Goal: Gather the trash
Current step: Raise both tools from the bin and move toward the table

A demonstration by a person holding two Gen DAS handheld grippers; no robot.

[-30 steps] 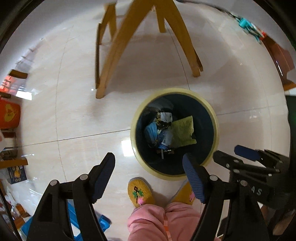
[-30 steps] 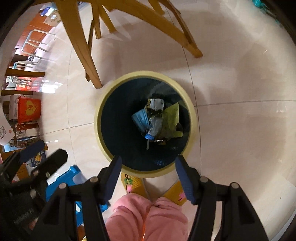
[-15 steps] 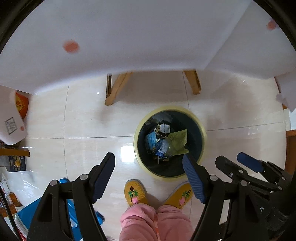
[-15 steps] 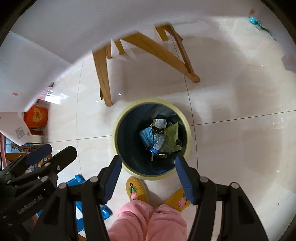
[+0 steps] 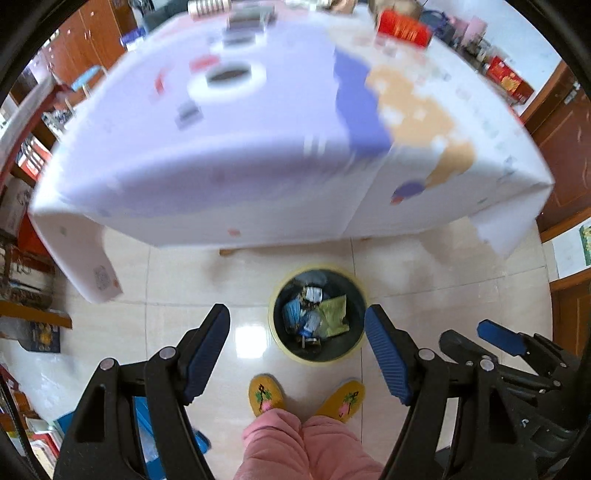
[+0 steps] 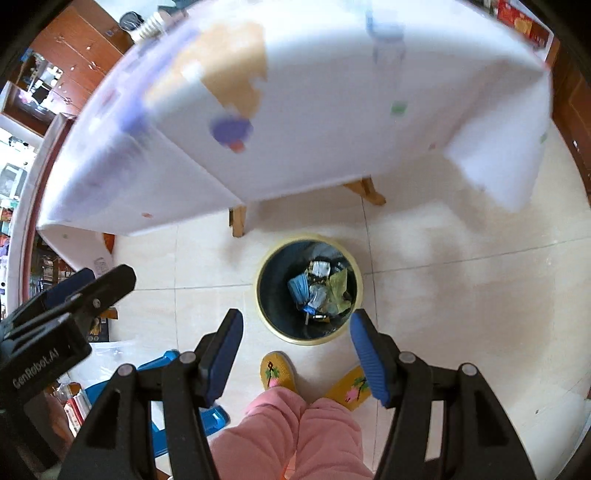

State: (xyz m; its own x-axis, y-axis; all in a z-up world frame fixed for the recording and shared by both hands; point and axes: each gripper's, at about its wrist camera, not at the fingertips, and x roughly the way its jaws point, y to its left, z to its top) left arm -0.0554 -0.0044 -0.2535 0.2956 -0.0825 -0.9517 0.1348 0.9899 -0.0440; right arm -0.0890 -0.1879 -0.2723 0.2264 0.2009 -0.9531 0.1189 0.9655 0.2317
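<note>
A round dark bin with a yellow rim (image 5: 280, 343) (image 6: 264, 317) stands on the floor far below both grippers. Inside it lies trash: a green wrapper (image 5: 332, 317) (image 6: 338, 286), blue pieces (image 5: 291, 314) (image 6: 299, 288) and other scraps. My left gripper (image 5: 297, 345) hangs high above the bin, open, nothing between its blue pads. My right gripper (image 6: 297, 349) is open and empty as well, and it also shows at the right edge of the left wrist view. A table under a white patterned cloth (image 5: 258, 129) (image 6: 314, 92) fills the upper half of both views, blurred.
A person's pink trouser legs (image 5: 306, 443) and yellow slippers (image 5: 266, 395) stand just in front of the bin. Wooden table legs (image 6: 238, 221) show under the cloth. On the tabletop are a roll of white tape (image 5: 227, 79) and a red box (image 5: 404, 27). A blue object (image 6: 207, 410) lies on the floor at left.
Both grippers have risen from just above the bin to above table height. The bin looks smaller and the tabletop has come into view. Both stay open and empty.
</note>
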